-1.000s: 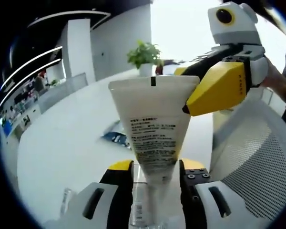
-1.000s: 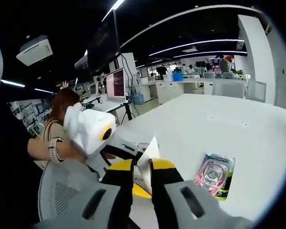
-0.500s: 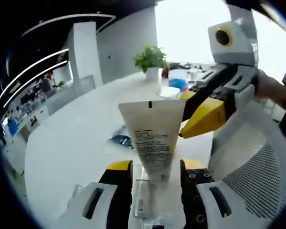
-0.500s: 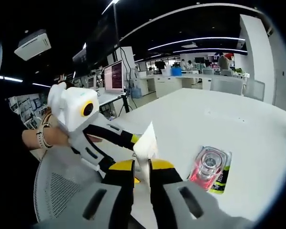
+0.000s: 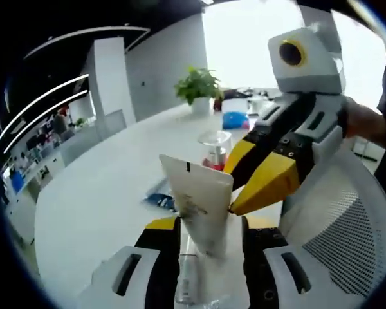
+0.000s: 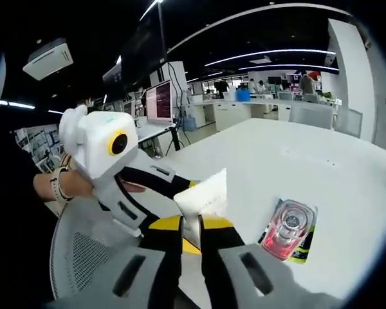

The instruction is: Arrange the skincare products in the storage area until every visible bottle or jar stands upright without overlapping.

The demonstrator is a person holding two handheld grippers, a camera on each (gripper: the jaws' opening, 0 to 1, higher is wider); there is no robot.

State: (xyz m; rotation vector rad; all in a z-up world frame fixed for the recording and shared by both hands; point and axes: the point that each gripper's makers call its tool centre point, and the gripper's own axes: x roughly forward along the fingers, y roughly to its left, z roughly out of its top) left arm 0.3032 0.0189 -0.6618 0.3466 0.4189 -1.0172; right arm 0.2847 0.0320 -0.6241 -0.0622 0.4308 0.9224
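A white squeeze tube point(image 5: 196, 205) with small printed text stands between the jaws of my left gripper point(image 5: 202, 226), which is shut on its lower part. My right gripper point(image 5: 231, 193) comes in from the right, and its yellow fingers pinch the tube's flat crimped end. In the right gripper view, the tube point(image 6: 204, 195) rises from my right gripper point(image 6: 192, 223), shut on its edge. A clear jar with a pink base point(image 5: 213, 147) stands upright on the white table point(image 5: 96, 193). The same jar point(image 6: 289, 227) rests on a dark and yellow packet.
A white mesh chair back point(image 5: 347, 241) is close on the right. A potted plant point(image 5: 198, 87) and a blue object point(image 5: 235, 120) stand far back on the table. A blue packet point(image 5: 157, 199) lies flat. A clear labelled bottle point(image 5: 183, 286) lies below the jaws. A person's hand point(image 6: 51, 187) shows.
The tube has tilted over, so its flat face now shows at a slant. The right gripper has moved lower along the tube's end. The clear jar now shows behind the tube.
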